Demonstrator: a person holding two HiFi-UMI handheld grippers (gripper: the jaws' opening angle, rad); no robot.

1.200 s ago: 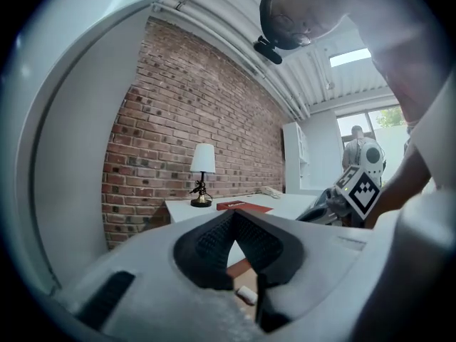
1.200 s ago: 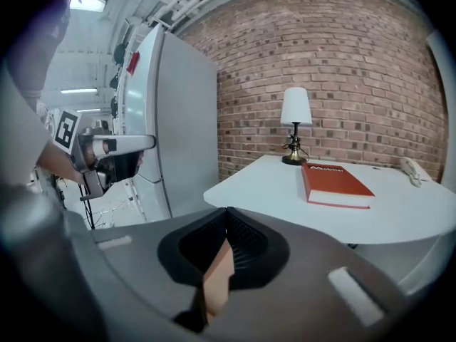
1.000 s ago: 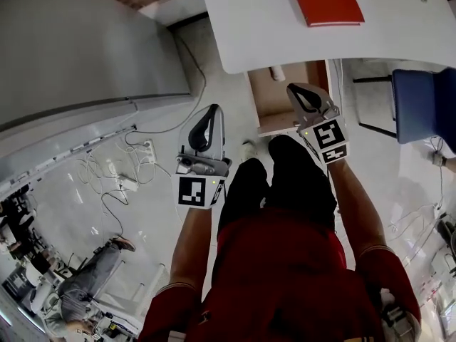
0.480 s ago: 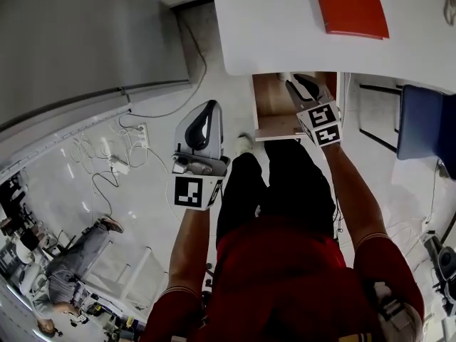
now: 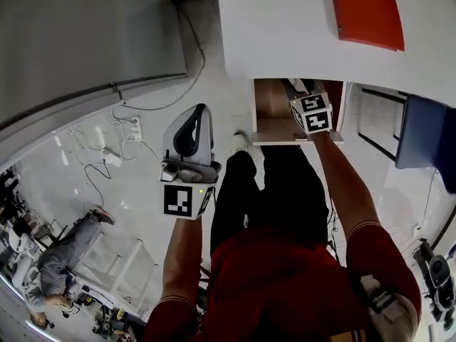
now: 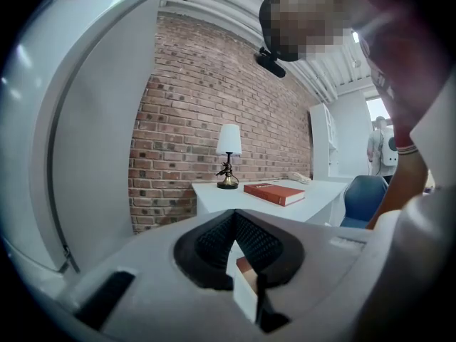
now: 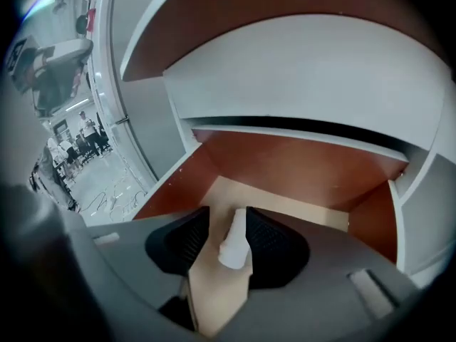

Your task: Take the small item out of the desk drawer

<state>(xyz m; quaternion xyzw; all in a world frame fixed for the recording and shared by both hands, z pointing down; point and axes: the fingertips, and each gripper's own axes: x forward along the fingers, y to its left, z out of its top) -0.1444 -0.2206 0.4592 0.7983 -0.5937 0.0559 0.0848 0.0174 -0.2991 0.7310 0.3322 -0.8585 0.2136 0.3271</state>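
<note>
Red book (image 5: 365, 9) partly off-frame.

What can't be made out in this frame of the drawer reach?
- Right gripper view: what the small white item is; too blurred.
- Head view: that item, hidden under the desk top and right gripper.
- Head view: red book, cut off by the top edge.

bright, even indoor light (soft shadows only); fisheye bending at edges, dark corners, slight blur.
</note>
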